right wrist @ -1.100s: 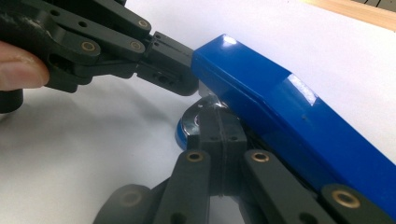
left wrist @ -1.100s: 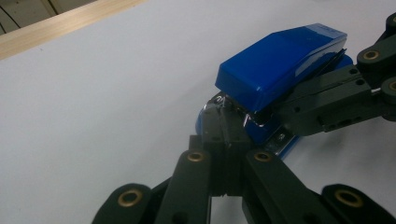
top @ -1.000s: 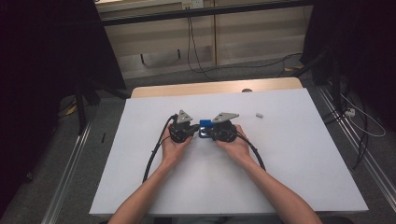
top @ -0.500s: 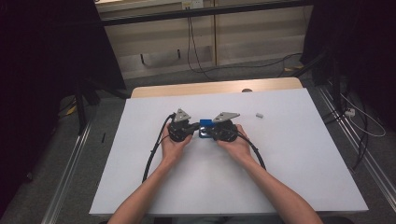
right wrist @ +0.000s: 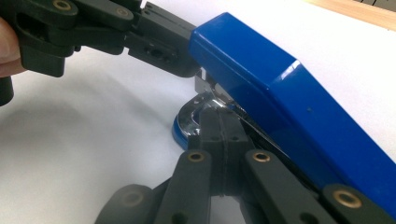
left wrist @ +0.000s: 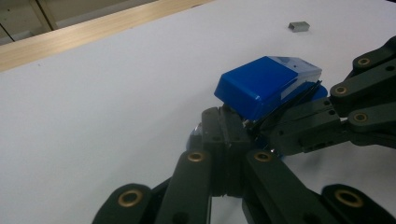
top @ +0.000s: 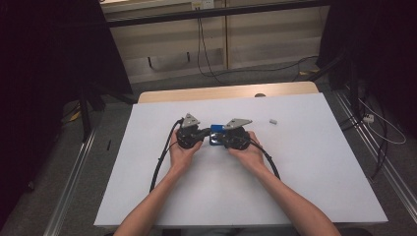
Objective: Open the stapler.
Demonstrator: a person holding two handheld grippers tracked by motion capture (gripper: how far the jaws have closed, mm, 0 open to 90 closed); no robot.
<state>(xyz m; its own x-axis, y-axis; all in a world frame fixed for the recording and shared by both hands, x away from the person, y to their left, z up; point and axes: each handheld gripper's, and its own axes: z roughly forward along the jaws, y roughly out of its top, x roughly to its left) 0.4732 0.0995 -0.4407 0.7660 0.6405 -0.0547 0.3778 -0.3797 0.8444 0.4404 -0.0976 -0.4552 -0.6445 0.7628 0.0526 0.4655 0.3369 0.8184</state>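
Nothing has shifted over the last second: both the left gripper (top: 200, 136) and the right gripper (top: 222, 139) stay with jaws pressed together at the blue stapler (top: 215, 134) mid-table, so the work on it seems paused, a small staple block (top: 273, 121) lying well apart.

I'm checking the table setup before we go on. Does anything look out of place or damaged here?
One thing stands out: a small grey block, perhaps a strip of staples, lies loose on the white table, apart from the blue stapler. The stapler sits between the left gripper and right gripper, both with jaws closed, and shows no damage.
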